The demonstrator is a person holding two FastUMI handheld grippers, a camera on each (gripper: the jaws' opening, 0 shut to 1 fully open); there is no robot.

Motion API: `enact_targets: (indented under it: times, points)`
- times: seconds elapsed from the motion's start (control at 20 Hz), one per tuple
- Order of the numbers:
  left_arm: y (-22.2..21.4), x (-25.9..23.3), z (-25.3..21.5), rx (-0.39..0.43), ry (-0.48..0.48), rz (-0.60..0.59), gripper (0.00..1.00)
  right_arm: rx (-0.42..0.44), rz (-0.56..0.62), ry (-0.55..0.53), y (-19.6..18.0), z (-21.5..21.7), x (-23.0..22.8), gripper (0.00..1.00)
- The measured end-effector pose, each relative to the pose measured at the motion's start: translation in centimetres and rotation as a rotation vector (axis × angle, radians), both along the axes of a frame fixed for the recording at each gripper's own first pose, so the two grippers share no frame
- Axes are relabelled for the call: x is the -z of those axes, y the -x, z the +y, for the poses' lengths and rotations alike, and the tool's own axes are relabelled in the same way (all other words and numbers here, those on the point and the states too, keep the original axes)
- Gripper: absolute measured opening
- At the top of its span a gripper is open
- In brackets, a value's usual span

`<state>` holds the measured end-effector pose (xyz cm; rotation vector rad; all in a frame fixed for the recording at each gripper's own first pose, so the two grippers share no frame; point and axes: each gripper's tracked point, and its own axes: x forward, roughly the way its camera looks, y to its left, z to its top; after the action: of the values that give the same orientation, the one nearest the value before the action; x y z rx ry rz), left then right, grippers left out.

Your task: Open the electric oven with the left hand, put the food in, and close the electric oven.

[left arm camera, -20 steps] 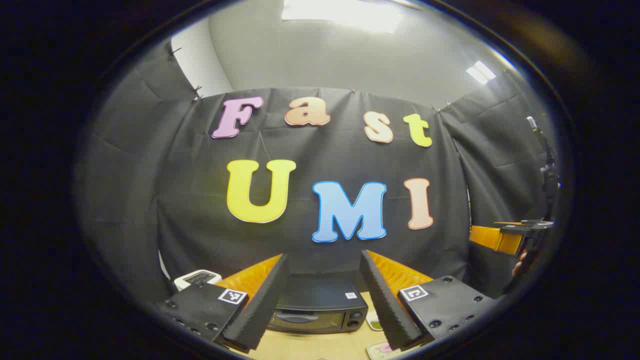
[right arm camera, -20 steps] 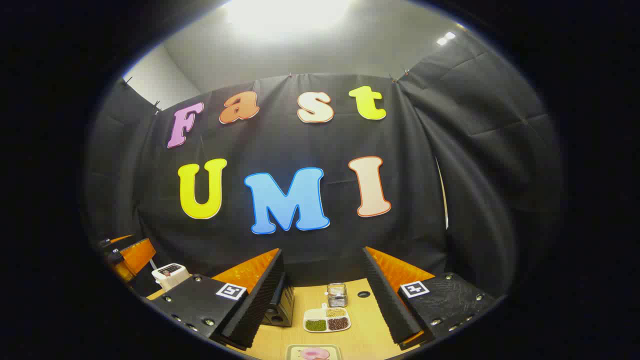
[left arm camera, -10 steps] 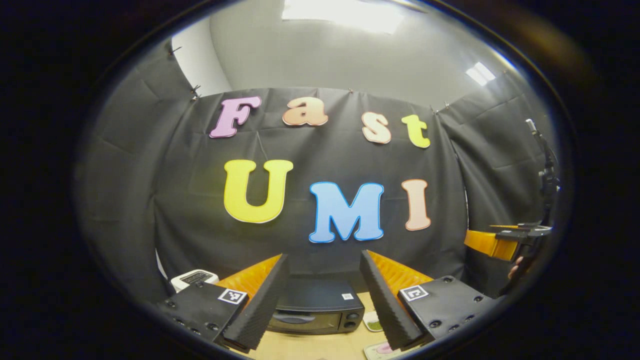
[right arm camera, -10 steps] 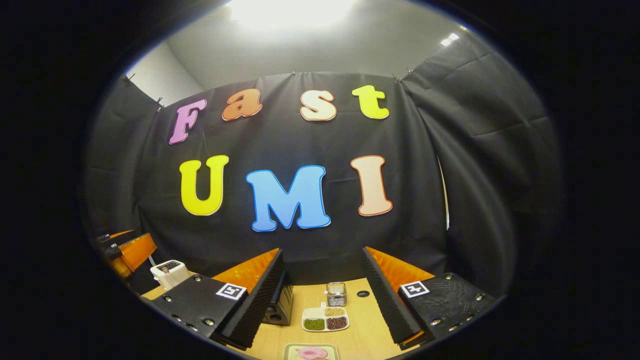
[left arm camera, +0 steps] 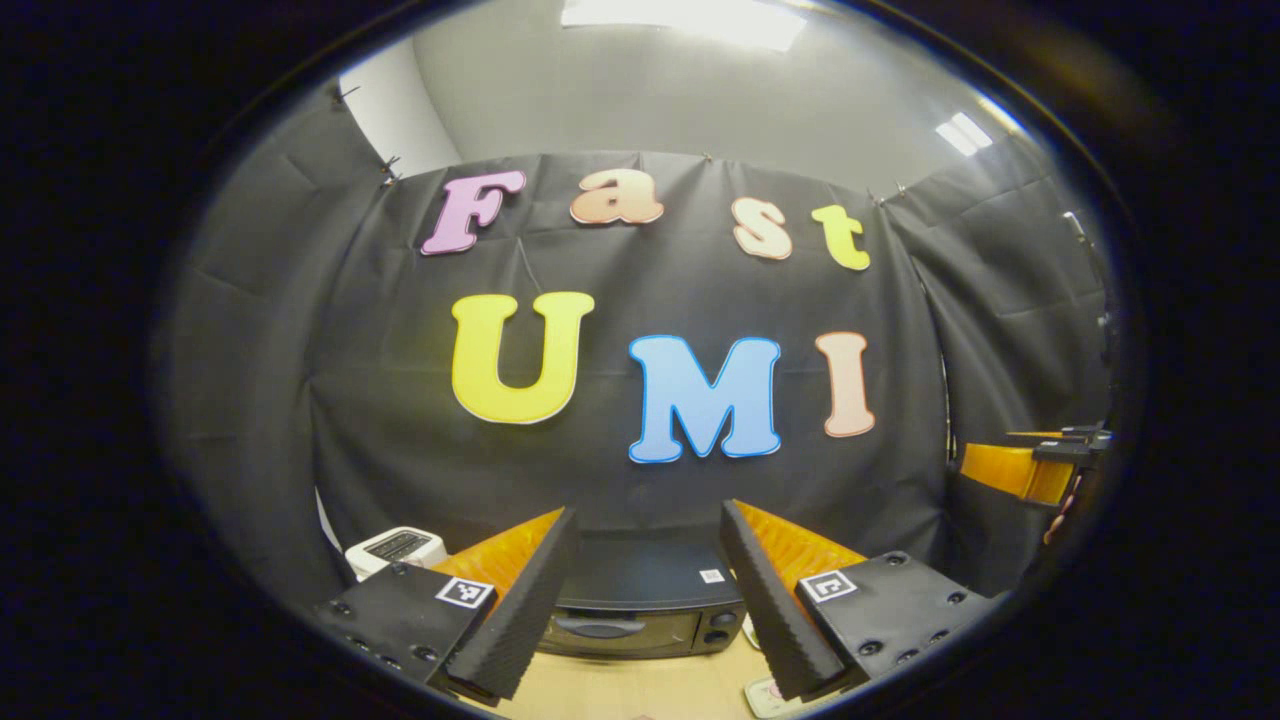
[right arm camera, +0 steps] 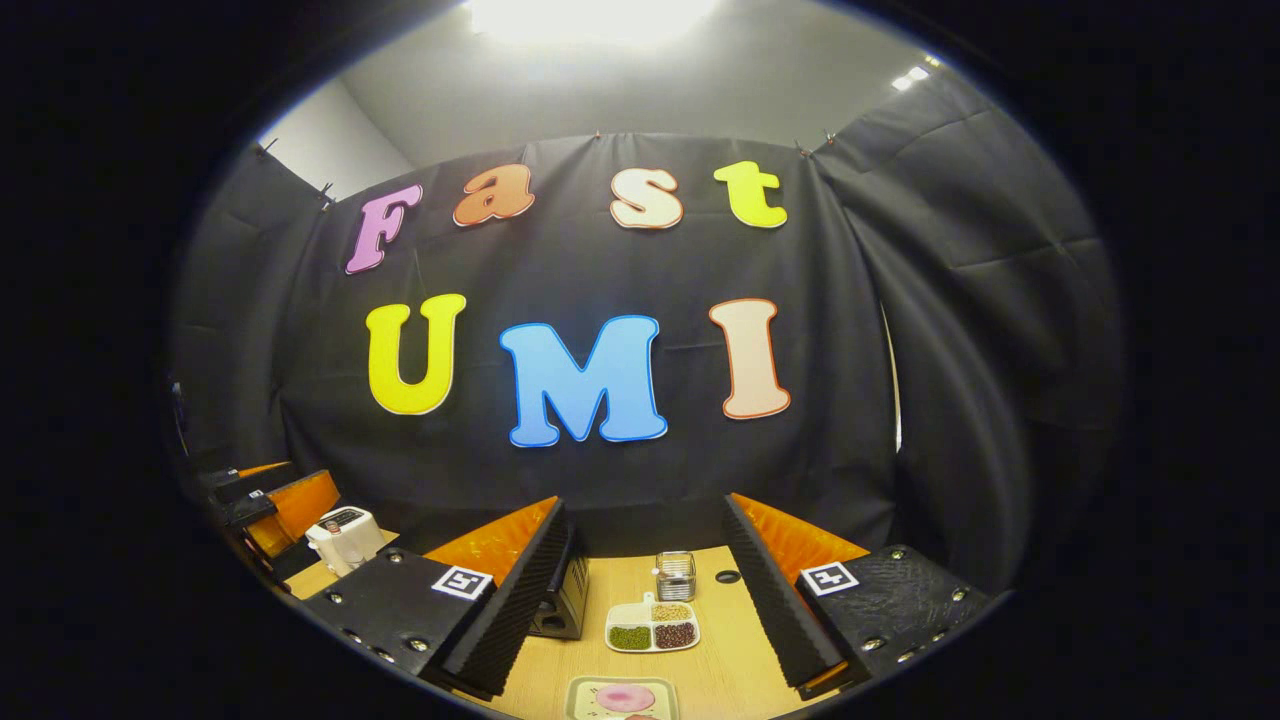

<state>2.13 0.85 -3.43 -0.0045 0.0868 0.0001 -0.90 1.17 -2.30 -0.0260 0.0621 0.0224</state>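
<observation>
The right claw (right arm camera: 645, 590), jaws apart, hangs above a divided dish (right arm camera: 651, 630) on the wooden table (right arm camera: 720, 650).

Both claws nearer the oven (left arm camera: 640, 610).

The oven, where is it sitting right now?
In the left gripper view the electric oven sits on the wooden table against the booth wall, straight ahead between the fingers, a white appliance to its left.

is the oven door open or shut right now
Shut. In the left gripper view the oven shows its door flat against the front, handle up top, no gap.
</observation>
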Motion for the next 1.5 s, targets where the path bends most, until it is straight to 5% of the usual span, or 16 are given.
enact_targets:
  times: [1.0,1.05,1.15,1.5]
  points:
    - [-10.7,21.3,4.9,-0.027,0.007,0.344,1.0,0.027,0.093,0.02,-0.3,-0.5,3.8,0.96]
    - [-11.1,22.3,5.1,-0.029,0.003,0.364,0.92,0.032,0.099,0.027,-0.2,-0.7,3.9,0.96]
    - [-12.0,24.6,5.7,-0.031,0.003,0.397,0.92,0.044,0.106,0.04,-0.2,-1.0,4.2,0.96]
    - [-13.5,28.6,5.8,-0.03,-0.031,0.453,1.0,0.091,0.119,0.058,0.4,-1.8,4.6,0.96]
